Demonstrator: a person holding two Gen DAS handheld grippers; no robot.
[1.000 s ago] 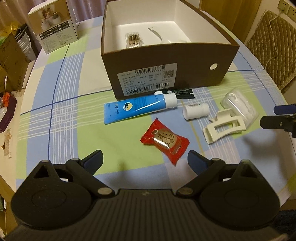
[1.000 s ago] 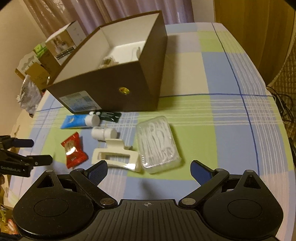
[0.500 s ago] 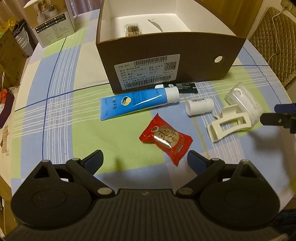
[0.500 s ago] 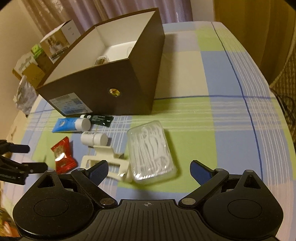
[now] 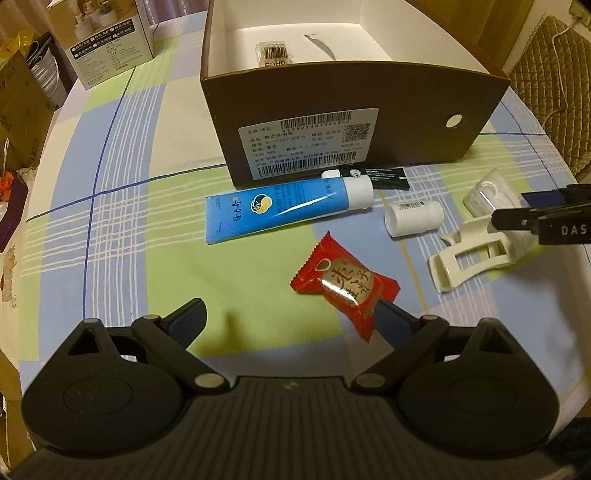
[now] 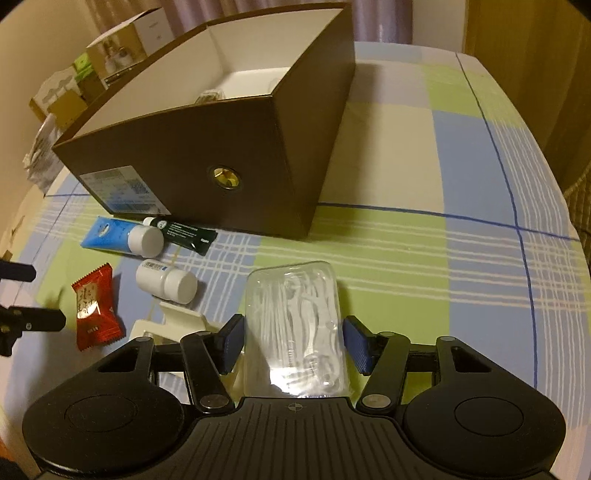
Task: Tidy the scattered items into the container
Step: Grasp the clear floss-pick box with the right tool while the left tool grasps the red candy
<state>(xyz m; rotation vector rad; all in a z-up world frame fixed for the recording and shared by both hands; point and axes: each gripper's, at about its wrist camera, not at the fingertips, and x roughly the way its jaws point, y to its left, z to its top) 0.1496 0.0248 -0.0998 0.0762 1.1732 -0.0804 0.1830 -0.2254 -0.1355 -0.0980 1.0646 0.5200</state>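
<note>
Closing my right jaws [image 6: 293, 349] around the clear floss-pick case [image 6: 295, 325]; left jaws [image 5: 291, 321] released by the candy [image 5: 345, 286]. Tube [image 5: 284, 208], bottle [image 5: 412, 219], clip [image 5: 469, 258], sachet [image 5: 384, 176] wait outside the box [image 5: 406, 110].

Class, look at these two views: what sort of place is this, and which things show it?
Probably a home room: a checked tablecloth, curtains behind, and a quilted chair cushion beside the table.

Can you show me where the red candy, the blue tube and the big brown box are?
Candy [image 5: 345, 286]: left wrist view, middle of the red wrapper.
Tube [image 5: 277, 210]: left wrist view, middle of the blue body.
Box [image 5: 413, 107]: left wrist view, brown front wall.
</note>
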